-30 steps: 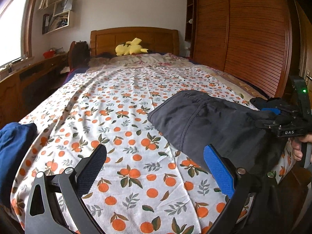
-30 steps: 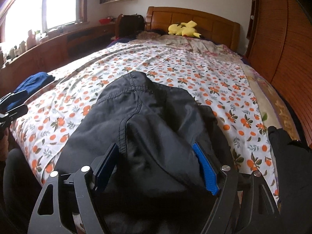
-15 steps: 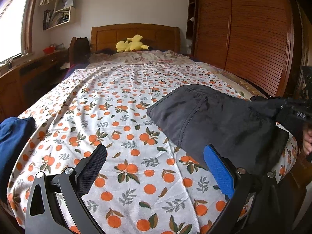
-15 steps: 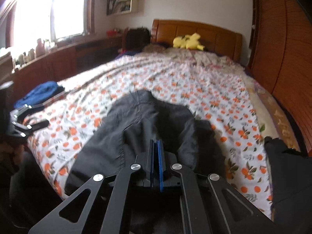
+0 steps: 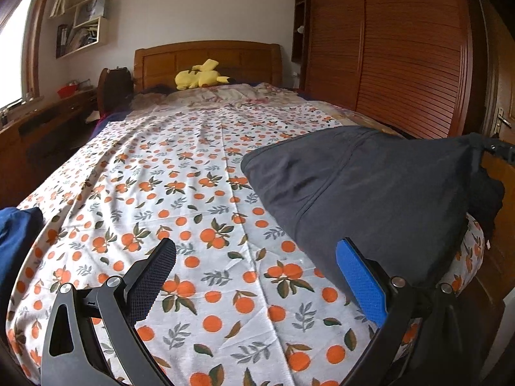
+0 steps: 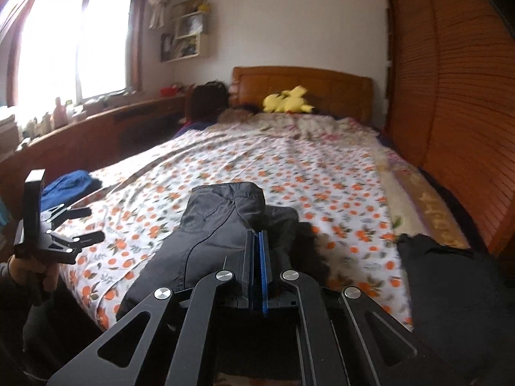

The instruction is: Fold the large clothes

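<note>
The right claw [image 6: 256, 257] has just snapped closed: its pads are pressed together on a fold of the dark grey cotton garment [image 5: 370, 189], and the near edge of that cloth is now lifted off the orange-print bedsheet [image 5: 199, 193], stretched taut toward the right in the left wrist view. That looks like the start of a fold or a pull to spread the piece out (which one is hard to say yet). A second ago this claw stood spread on either side of the bunched fabric, and the garment lay lower and more heaped near the bed's foot. The left claw [image 5: 254, 276] hangs spread and empty over the sheet just left of the garment, much as before. A blue cloth bundle [image 5: 16, 238] lies at the bed's left edge.
</note>
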Demonstrator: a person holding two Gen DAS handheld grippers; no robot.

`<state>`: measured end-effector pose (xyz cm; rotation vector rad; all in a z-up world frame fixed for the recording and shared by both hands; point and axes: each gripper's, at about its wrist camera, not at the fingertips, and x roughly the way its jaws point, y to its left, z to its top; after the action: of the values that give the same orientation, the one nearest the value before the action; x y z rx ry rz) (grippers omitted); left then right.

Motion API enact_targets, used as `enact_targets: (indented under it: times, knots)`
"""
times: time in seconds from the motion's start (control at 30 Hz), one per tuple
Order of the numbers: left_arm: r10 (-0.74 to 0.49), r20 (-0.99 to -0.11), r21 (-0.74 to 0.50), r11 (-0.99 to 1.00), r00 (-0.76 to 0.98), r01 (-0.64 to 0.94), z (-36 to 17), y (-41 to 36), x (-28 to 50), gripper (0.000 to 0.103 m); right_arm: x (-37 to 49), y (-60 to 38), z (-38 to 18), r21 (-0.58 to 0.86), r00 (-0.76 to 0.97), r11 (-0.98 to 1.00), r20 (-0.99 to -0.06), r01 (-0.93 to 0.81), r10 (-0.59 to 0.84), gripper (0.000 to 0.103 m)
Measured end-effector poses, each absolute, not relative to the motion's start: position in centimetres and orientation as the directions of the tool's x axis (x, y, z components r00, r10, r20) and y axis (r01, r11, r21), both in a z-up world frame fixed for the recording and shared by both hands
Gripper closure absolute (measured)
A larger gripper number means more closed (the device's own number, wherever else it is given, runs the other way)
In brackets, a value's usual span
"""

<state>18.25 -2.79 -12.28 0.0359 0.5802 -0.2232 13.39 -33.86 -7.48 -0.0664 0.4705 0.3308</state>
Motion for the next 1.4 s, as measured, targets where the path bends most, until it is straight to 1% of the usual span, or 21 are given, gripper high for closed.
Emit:
enact_targets:
  times: [0.1, 0.17, 0.2, 0.23, 0.33, 0.43, 0.53, 0.57, 0.6, 0.63, 0.67, 0.7, 0.77, 0.83, 0.9, 0.97, 1.0, 1.13, 1.2, 1.27, 1.4]
  knots:
    - [-0.209, -0.544, -0.027, 0.972, 0.813, 0.232, -12.2, -3.2, 18.3, 0.003, 12.5, -36.8, -8.1, 0.011, 0.857, 0.970, -0.465, -0.244, 0.221, 0.102]
    - [-0.217, -0.543, -0.028, 0.970, 0.811, 0.241, -12.2, -3.5, 18.4, 0.003, 12.4, -39.0, -9.6, -0.010, 0.856, 0.987, -0.498, -0.163, 0.136, 0.102]
    - [-0.220, -0.542, -0.027, 0.969, 0.811, 0.244, -12.2, -3.7, 18.4, 0.003, 12.7, -39.7, -10.7, -0.031, 0.845, 0.991, -0.526, -0.131, 0.095, 0.102]
    - [-0.223, -0.541, -0.027, 0.968, 0.811, 0.249, -12.2, -3.8, 18.4, 0.003, 13.2, -40.6, -12.6, -0.050, 0.818, 0.994, -0.573, -0.098, 0.053, 0.102]
    - [-0.232, -0.543, -0.024, 0.965, 0.807, 0.261, -12.3, -4.3, 18.7, 0.003, 13.8, -41.7, -15.9, -0.003, 0.757, 0.995, -0.650, -0.097, 0.072, 0.101]
    - [-0.237, -0.545, -0.020, 0.962, 0.804, 0.271, -12.5, -4.9, 19.2, 0.003, 13.7, -41.1, -16.4, -0.018, 0.749, 0.994, -0.659, -0.106, 0.068, 0.100]
    - [-0.245, -0.548, -0.016, 0.959, 0.800, 0.283, -12.6, -5.6, 20.0, 0.003, 13.8, -40.6, -15.7, -0.021, 0.766, 0.995, -0.639, -0.102, 0.065, 0.098]
    - [-0.249, -0.548, -0.013, 0.957, 0.798, 0.289, -12.6, -5.9, 20.4, 0.003, 13.8, -40.5, -15.5, -0.020, 0.774, 0.995, -0.630, -0.101, 0.066, 0.090]
    - [-0.252, -0.549, -0.012, 0.956, 0.797, 0.293, -12.7, -6.2, 20.6, 0.003, 13.9, -40.5, -15.1, -0.019, 0.781, 0.995, -0.622, -0.098, 0.065, 0.074]
    - [-0.256, -0.551, -0.011, 0.954, 0.794, 0.300, -12.8, -6.5, 21.0, 0.003, 13.9, -40.6, -14.7, -0.015, 0.790, 0.995, -0.610, -0.098, 0.069, 0.067]
    - [-0.259, -0.552, -0.010, 0.953, 0.792, 0.304, -12.9, -6.7, 21.2, 0.003, 13.6, -40.6, -14.6, -0.011, 0.796, 0.995, -0.600, -0.099, 0.073, 0.057]
    - [-0.262, -0.552, -0.009, 0.951, 0.791, 0.309, -13.0, -7.0, 21.6, 0.003, 13.6, -40.5, -14.5, -0.010, 0.804, 0.995, -0.590, -0.098, 0.073, 0.052]
    - [-0.266, -0.553, -0.003, 0.948, 0.790, 0.317, -13.1, -7.5, 22.3, 0.003, 14.0, -40.2, -14.3, -0.008, 0.810, 0.994, -0.581, -0.106, 0.082, 0.052]
    - [-0.270, -0.555, -0.001, 0.946, 0.787, 0.324, -13.4, -8.0, 23.2, 0.003, 14.7, -40.0, -14.7, 0.012, 0.802, 0.993, -0.588, -0.119, 0.103, 0.049]
    - [-0.273, -0.561, 0.000, 0.944, 0.782, 0.330, -13.6, -8.3, 24.2, 0.003, 15.1, -39.6, -15.3, 0.014, 0.794, 0.992, -0.599, -0.122, 0.106, 0.042]
    - [-0.277, -0.569, 0.000, 0.942, 0.774, 0.337, -14.0, -8.7, 25.3, 0.003, 15.8, -39.3, -16.3, 0.018, 0.781, 0.992, -0.614, -0.126, 0.111, 0.038]
    - [-0.280, -0.571, 0.000, 0.940, 0.772, 0.341, -14.1, -8.8, 25.6, 0.003, 15.9, -39.1, -16.7, 0.018, 0.776, 0.992, -0.622, -0.123, 0.107, 0.033]
    - [-0.277, -0.585, 0.011, 0.937, 0.762, 0.349, -14.8, -9.3, 27.7, 0.003, 16.0, -38.8, -18.5, 0.012, 0.754, 0.995, -0.652, -0.102, 0.085, 0.031]
    - [-0.277, -0.593, 0.010, 0.936, 0.756, 0.351, -15.1, -9.5, 28.9, 0.003, 16.0, -38.9, -19.2, 0.022, 0.747, 0.996, -0.660, -0.085, 0.078, 0.024]
    - [-0.277, -0.600, 0.003, 0.938, 0.751, 0.348, -15.3, -9.6, 30.4, 0.003, 16.1, -39.3, -19.9, 0.048, 0.739, 0.996, -0.669, -0.074, 0.087, 0.021]
    - [-0.269, -0.611, 0.004, 0.939, 0.745, 0.343, -15.4, -9.9, 33.1, 0.003, 16.0, -39.6, -20.8, 0.078, 0.718, 0.994, -0.688, -0.075, 0.108, 0.021]
